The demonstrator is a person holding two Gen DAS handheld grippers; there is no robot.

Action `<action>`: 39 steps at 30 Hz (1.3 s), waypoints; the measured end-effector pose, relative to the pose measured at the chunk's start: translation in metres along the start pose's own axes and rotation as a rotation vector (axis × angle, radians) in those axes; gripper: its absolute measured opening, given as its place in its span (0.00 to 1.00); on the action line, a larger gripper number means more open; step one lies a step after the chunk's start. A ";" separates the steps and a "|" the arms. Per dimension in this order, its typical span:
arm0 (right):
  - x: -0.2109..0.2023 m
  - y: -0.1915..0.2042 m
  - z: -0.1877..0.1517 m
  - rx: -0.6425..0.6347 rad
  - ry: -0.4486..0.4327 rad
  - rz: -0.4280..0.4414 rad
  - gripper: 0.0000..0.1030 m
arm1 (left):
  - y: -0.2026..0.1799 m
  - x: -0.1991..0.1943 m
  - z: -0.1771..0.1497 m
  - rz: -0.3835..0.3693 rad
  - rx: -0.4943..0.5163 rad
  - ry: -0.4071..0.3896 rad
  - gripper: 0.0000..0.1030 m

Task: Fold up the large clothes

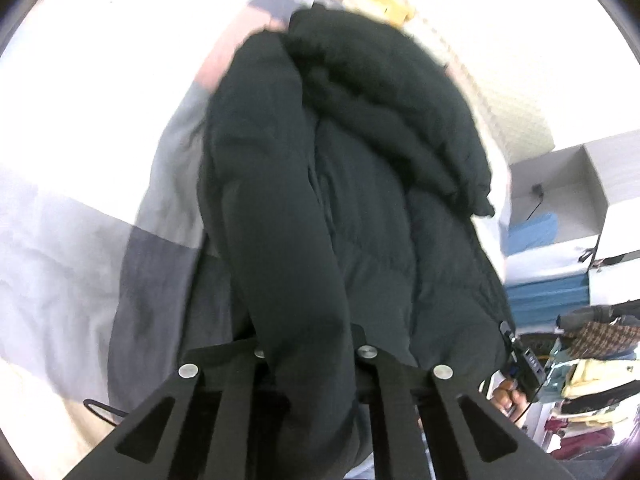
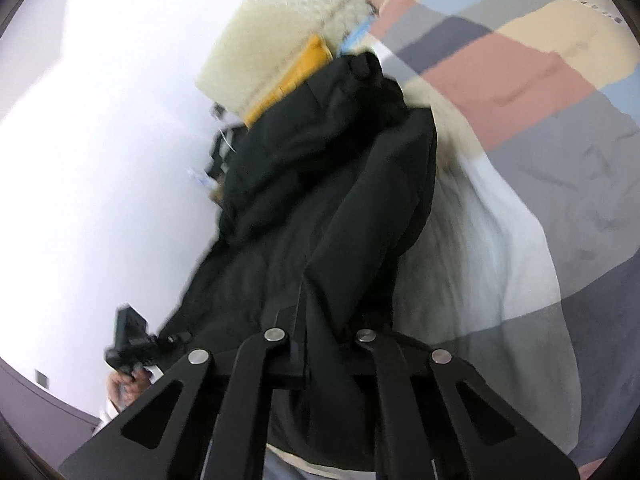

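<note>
Left wrist view: my left tool is clamped on a sleeve-like fold of the black padded jacket, which hangs bunched over the patchwork bedspread. At far right, white shelves and stacked clothes; my right hand shows at the jacket's lower edge. Right wrist view: my right tool grips the jacket's edge; the bedspread lies to the right, my left hand lower left

Black jacket blocks ahead; bedspread lies open leftward.
</note>
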State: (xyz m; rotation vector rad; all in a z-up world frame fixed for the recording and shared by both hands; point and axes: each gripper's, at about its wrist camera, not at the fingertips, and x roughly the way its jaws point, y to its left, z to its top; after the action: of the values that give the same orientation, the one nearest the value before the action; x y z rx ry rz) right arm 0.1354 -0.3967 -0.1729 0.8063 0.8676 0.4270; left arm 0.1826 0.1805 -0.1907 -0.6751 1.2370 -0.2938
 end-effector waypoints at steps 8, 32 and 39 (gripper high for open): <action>-0.051 0.023 0.004 0.026 -0.115 0.149 0.05 | -0.008 -0.080 -0.016 -0.057 0.020 -0.125 0.07; -0.205 0.111 -0.062 -0.082 -0.480 0.424 0.06 | -0.044 -0.264 -0.119 -0.264 0.052 -0.360 0.05; -0.181 0.107 -0.016 -0.037 -0.469 0.283 0.06 | -0.067 -0.246 -0.084 -0.181 0.125 -0.373 0.05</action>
State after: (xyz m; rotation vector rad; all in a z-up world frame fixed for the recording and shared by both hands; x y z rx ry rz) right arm 0.0135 -0.4349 -0.0053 0.9496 0.3097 0.4744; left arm 0.0345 0.2387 0.0255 -0.6986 0.7975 -0.3735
